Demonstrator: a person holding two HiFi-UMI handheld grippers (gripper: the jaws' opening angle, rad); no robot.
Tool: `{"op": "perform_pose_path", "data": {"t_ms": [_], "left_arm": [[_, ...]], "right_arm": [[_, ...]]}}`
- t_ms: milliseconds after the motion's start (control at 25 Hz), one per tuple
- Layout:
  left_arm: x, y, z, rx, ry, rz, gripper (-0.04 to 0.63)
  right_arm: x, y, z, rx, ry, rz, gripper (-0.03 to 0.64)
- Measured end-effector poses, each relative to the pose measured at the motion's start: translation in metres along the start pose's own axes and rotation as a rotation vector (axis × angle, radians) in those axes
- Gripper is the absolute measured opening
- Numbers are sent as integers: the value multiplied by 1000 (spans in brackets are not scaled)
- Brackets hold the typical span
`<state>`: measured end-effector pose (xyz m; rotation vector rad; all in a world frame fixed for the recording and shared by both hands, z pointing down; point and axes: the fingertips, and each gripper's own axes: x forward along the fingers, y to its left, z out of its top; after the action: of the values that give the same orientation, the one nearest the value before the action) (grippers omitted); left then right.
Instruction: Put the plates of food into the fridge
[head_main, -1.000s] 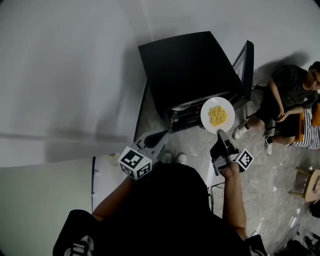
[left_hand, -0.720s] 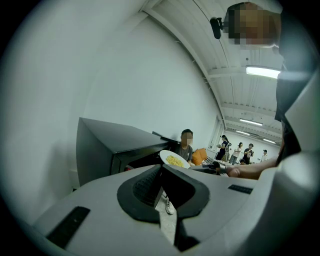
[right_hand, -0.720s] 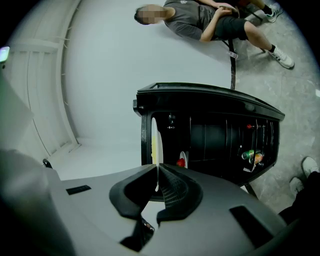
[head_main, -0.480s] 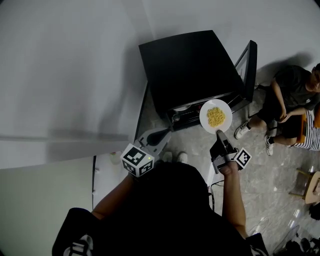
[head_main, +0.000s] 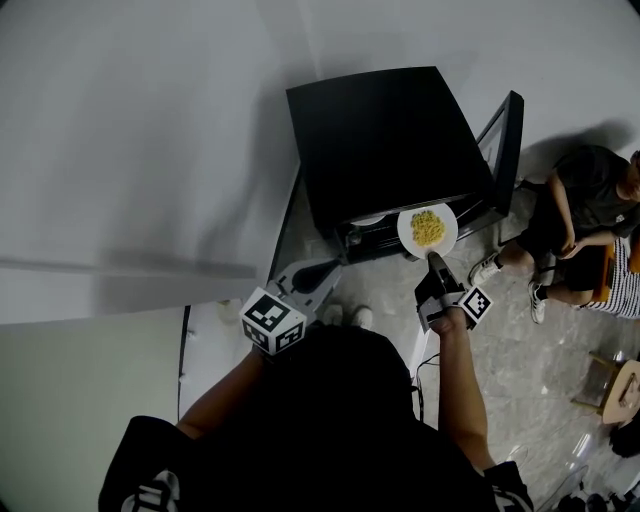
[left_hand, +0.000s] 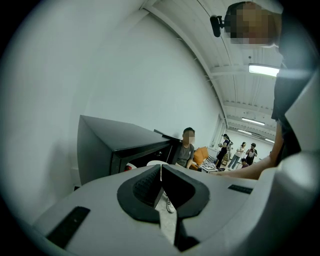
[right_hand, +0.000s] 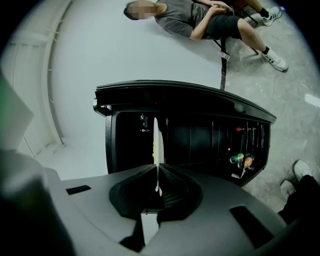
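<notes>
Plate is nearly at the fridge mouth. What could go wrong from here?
1. The right gripper pinches the white round plate only at its near rim, so the plate may tip and spill the yellow noodles.
2. The plate's far rim could clip the opening edge or a shelf front of the black fridge going in.
3. A second white plate seems to sit inside already; this one could knock it.
</notes>
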<state>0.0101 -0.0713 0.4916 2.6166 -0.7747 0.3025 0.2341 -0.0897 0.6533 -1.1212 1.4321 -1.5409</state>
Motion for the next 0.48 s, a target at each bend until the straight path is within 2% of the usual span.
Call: {"op": "perform_pose_path", "data": {"t_ms": [480], "left_arm": [[-9, 4, -4, -25, -14, -2, 25]], "right_arm": [[44, -12, 15, -33, -16, -33, 32]]}}
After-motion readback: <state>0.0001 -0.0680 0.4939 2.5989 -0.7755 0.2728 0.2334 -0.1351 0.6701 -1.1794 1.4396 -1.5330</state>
